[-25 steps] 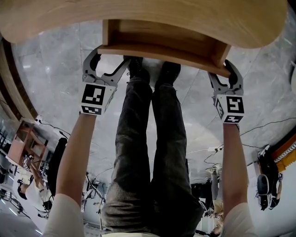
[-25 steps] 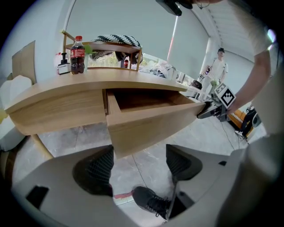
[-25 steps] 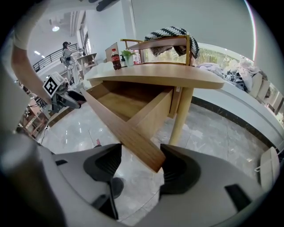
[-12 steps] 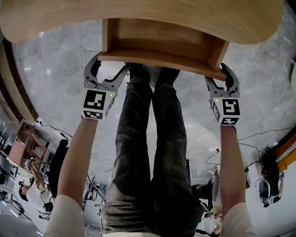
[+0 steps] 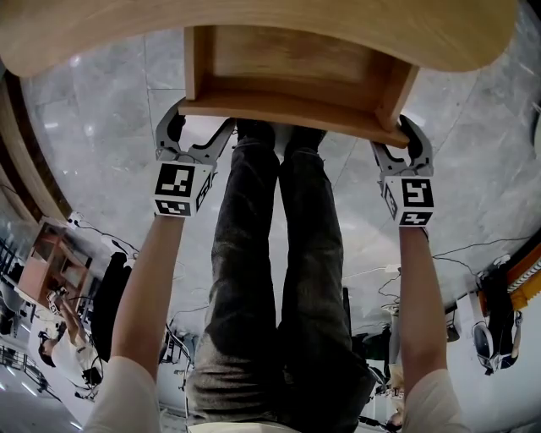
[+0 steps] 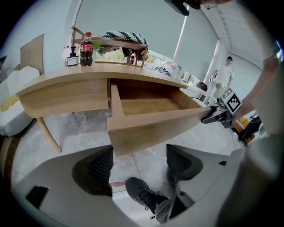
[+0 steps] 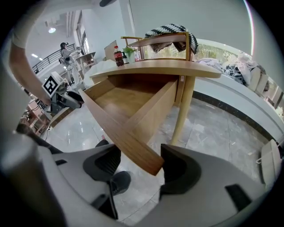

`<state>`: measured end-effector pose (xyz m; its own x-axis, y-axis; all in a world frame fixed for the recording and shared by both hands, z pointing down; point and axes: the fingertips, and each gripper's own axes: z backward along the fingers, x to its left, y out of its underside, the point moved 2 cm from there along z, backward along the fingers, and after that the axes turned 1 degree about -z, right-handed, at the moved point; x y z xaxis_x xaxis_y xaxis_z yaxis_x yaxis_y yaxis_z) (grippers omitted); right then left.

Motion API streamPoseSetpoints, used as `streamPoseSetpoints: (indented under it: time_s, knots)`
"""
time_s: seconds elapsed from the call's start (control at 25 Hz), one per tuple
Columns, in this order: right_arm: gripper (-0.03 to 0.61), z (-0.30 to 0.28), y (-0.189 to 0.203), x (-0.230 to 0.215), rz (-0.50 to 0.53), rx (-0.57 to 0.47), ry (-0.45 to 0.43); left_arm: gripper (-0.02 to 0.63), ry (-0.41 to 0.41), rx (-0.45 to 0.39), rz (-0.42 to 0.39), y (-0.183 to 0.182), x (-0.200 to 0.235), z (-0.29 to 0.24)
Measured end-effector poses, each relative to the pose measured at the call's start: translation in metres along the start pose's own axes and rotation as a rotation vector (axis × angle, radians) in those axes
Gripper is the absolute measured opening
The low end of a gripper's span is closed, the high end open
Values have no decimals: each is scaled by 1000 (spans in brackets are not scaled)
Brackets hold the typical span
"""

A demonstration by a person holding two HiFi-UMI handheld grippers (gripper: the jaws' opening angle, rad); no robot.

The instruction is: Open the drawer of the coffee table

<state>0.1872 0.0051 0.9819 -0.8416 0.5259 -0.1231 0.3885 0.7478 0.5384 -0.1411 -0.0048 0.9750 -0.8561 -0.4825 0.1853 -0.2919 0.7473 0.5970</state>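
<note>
The wooden coffee table [image 5: 254,25] fills the top of the head view, and its drawer [image 5: 287,110] stands pulled out toward me with the inside bare. My left gripper [image 5: 199,123] is open and straddles the left corner of the drawer front. In the left gripper view that corner [image 6: 113,142] sits just above the left gripper [image 6: 138,162], whose pads are clear of it. My right gripper [image 5: 390,134] is open at the right corner. The right gripper view shows the end of the drawer front [image 7: 146,162] between the jaws of the right gripper [image 7: 140,162], close against the right pad.
My legs [image 5: 270,211] and shoes [image 6: 142,195] stand on the marble floor right under the drawer. A cola bottle [image 6: 87,48] and a wooden rack with cloth sit on the table top. A table leg [image 7: 184,111] stands right of the drawer. A person [image 6: 224,75] stands far behind.
The drawer has slid a little further out from under the table top, showing more of its inside. Both grippers have come back with its front corners.
</note>
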Motion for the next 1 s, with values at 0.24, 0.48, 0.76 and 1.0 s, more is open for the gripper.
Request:
streamPoseSetpoints:
  time_s: [0.24, 0.48, 0.76, 1.0]
  knots:
    - [291, -5, 2, 1, 3, 7, 0, 373, 11, 23, -37, 5, 2, -3]
    - [293, -9, 5, 2, 14, 2, 8, 373, 7, 28, -25, 10, 3, -6]
    - [296, -13, 5, 2, 12, -8, 11, 371, 16, 13, -14, 11, 7, -9]
    - [299, 2, 4, -1, 4, 25, -3, 371, -17, 31, 17, 2, 11, 7]
